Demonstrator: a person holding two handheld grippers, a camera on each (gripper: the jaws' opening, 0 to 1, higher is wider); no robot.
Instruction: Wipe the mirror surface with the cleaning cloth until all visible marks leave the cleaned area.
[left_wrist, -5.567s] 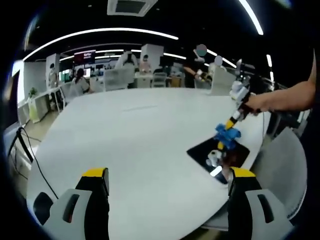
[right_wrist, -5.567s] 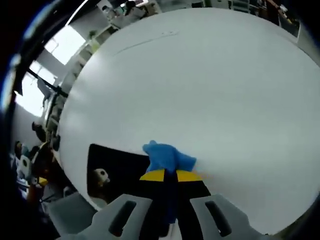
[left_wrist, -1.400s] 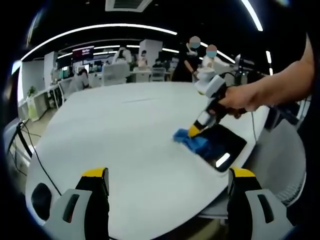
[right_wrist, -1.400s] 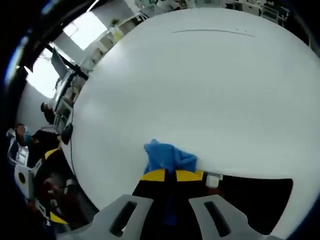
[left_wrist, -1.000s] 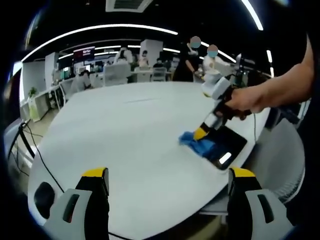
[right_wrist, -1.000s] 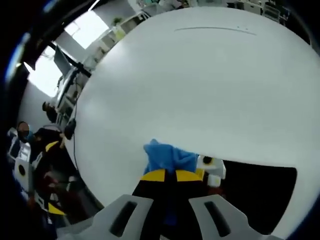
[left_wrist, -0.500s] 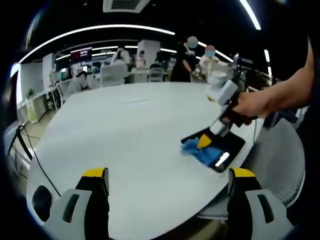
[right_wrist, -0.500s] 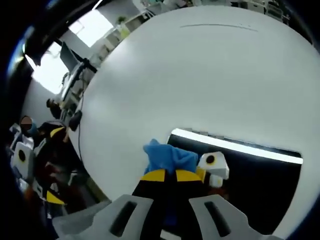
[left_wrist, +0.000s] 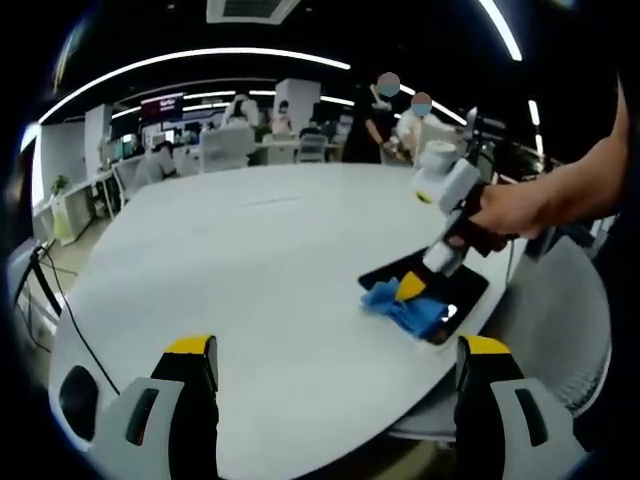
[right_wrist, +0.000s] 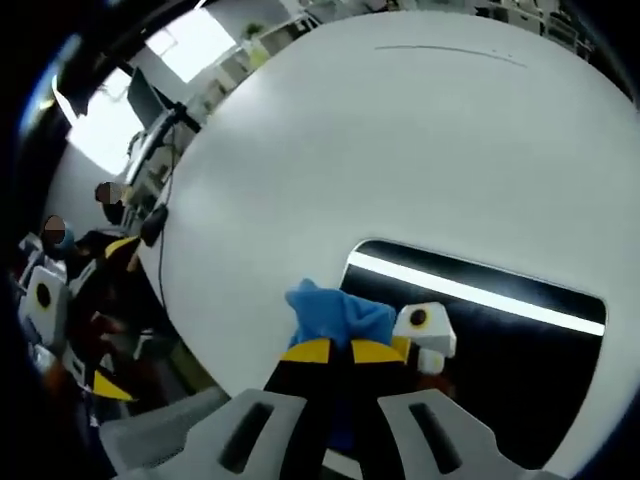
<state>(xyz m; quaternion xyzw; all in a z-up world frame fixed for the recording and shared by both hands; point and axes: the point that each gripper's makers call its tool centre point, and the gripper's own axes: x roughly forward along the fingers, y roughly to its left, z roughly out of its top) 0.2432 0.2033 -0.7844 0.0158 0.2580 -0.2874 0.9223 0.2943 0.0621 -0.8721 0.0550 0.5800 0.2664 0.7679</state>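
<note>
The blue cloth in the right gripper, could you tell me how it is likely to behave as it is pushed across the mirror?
The blue cloth bunches in soft folds, so it is probably floppy and light. Pinched by the right gripper, it likely drags and smears flat over the mirror rather than sliding stiffly.

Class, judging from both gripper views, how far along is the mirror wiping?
Done: the right gripper has the blue cleaning cloth clamped. In hand: the cloth sits at the edge of the mirror on the white table. Left: marks cannot be judged here. The left gripper hangs open, apart.
</note>
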